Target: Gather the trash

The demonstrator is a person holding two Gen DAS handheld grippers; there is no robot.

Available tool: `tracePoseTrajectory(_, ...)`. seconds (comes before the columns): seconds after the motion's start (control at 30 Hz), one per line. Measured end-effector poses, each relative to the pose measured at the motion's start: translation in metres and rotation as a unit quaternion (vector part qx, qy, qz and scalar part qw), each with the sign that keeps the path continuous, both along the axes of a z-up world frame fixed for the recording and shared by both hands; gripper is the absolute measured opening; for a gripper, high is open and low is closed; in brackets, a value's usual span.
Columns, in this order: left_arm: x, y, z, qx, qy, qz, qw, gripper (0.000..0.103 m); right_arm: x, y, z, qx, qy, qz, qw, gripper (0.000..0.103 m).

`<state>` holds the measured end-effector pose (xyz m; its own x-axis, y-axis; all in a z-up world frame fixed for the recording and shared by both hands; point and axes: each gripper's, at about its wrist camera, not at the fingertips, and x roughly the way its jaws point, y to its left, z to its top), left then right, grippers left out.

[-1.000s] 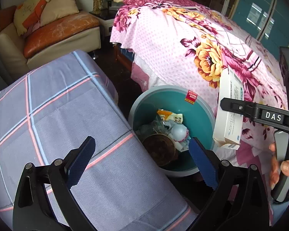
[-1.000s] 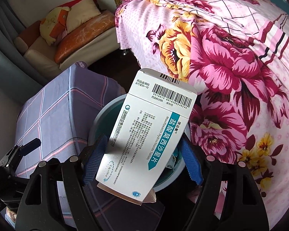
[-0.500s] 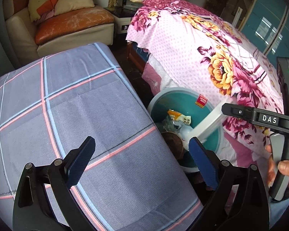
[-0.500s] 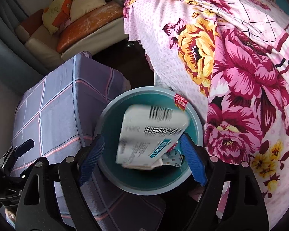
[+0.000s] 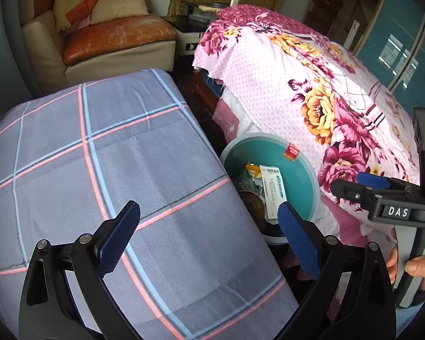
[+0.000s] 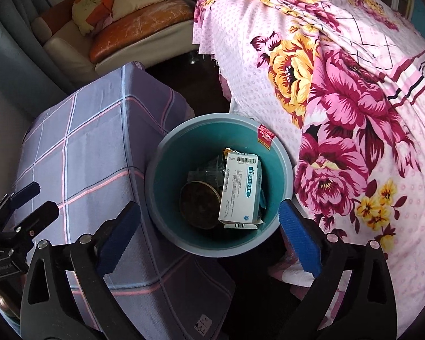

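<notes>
We're in a lived-in home bedroom. There's a bed under a pink floral sheet (image 6: 340, 85), a worn orange-cushioned armchair (image 5: 110, 39), and teal wardrobe doors (image 5: 405, 42) behind.

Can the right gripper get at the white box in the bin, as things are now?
Probably yes. The right gripper is above the bin, jaws opening with nothing between them. The box lies on top of the other trash, uncovered, and the bin has no lid.
</notes>
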<state>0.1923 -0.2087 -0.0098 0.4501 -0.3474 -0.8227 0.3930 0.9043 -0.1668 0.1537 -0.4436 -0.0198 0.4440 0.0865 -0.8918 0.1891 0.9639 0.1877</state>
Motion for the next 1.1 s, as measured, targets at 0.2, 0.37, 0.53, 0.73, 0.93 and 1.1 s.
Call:
tracePoseTrajectory(0.2,-0.021,0.010,0.016,0.005,-0.012,0.010,0.9999,0.099,-0.029,0.020,0.018,-0.020,-0.014,0.016,1.000,0.096)
tracePoseTrajectory(0.37,-0.038,0.022,0.020,0.007,-0.013,0.021,0.9997,0.099,-0.051,0.036,0.033,-0.030,-0.031,0.027,0.999,0.096)
tracePoseTrajectory(0.53,-0.055,0.033,0.023,0.010,-0.016,0.031,0.9994,0.099,-0.067,0.051,0.043,-0.044,-0.041,0.037,0.998,0.096)
tracePoseTrajectory(0.73,-0.070,0.043,0.024,0.011,-0.019,0.038,0.9990,0.099,-0.081,0.062,0.050,-0.052,-0.049,0.042,0.997,0.096)
tracePoseTrajectory(0.93,-0.075,0.049,0.024,0.011,-0.021,0.040,0.9989,0.099,-0.089,0.069,0.054,-0.056,-0.052,0.046,0.996,0.096)
tracePoseTrajectory(1.1,-0.078,0.054,0.025,0.012,-0.023,0.043,0.9987,0.099,-0.089,0.072,0.054,-0.059,-0.051,0.051,0.996,0.096)
